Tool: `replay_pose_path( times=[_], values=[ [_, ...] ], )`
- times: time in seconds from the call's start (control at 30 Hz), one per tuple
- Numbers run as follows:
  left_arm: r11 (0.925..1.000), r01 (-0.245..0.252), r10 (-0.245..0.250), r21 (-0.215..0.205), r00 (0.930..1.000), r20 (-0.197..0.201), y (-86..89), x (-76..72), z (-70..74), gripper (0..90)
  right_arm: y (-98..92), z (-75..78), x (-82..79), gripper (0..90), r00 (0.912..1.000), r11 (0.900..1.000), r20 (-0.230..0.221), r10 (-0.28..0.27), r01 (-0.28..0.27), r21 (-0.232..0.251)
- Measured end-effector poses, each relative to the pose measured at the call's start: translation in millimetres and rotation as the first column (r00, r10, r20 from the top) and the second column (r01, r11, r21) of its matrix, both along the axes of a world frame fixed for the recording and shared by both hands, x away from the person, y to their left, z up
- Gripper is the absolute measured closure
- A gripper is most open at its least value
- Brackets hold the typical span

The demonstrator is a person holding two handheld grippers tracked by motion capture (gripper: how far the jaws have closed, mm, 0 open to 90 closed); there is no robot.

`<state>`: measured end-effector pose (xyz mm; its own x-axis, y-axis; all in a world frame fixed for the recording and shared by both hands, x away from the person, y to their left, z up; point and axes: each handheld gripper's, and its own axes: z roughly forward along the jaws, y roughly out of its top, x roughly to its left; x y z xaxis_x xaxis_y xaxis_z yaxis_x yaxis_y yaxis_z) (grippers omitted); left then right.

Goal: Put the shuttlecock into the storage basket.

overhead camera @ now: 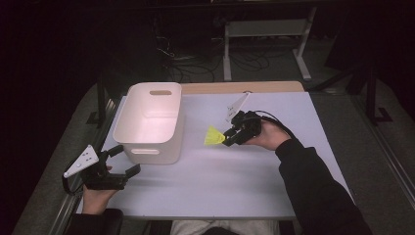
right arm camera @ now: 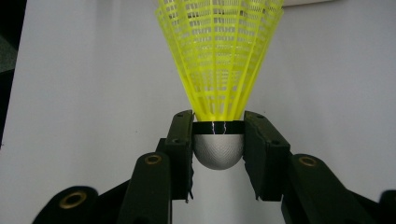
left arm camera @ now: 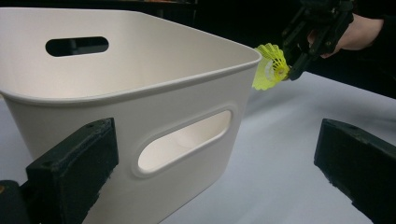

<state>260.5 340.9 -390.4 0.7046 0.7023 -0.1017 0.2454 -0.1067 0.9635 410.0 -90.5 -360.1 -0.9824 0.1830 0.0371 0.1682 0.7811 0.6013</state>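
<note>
A yellow plastic shuttlecock (overhead camera: pixel 214 136) with a white rounded cork (right arm camera: pixel 218 150) is held above the white table, its skirt pointing left toward the bin. My right gripper (overhead camera: pixel 229 137) is shut on its cork, the two black jaws pressing on either side (right arm camera: pixel 218 140). The shuttlecock (left arm camera: pixel 270 66) also appears past the bin's corner in the left gripper view, with the right gripper (left arm camera: pixel 299 70) behind it. A white plastic bin (overhead camera: pixel 149 121) with handle slots stands left of centre. My left gripper (overhead camera: pixel 123 160) rests open near the bin's front, its black jaws wide apart with nothing between them (left arm camera: pixel 215 172).
The white table (overhead camera: pixel 235 186) spreads out in front of and right of the bin. A wooden strip (overhead camera: pixel 235 87) runs along its far edge. Dark floor, cables and a metal frame (overhead camera: pixel 264 44) lie beyond. The person's dark sleeve (overhead camera: pixel 313 191) crosses the right front.
</note>
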Motion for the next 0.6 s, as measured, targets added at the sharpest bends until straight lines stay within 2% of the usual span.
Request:
replay_pose_path(
  times=[0.6],
  values=[
    [1.0000, 0.000, 0.000, 0.000, 1.0000, 0.000, 0.0, 0.0, 0.0, 0.0, 4.2, 18.0, 0.4, 63.2, 0.9995, 1.000, 0.031, 0.008, -0.008, -0.009]
  ],
)
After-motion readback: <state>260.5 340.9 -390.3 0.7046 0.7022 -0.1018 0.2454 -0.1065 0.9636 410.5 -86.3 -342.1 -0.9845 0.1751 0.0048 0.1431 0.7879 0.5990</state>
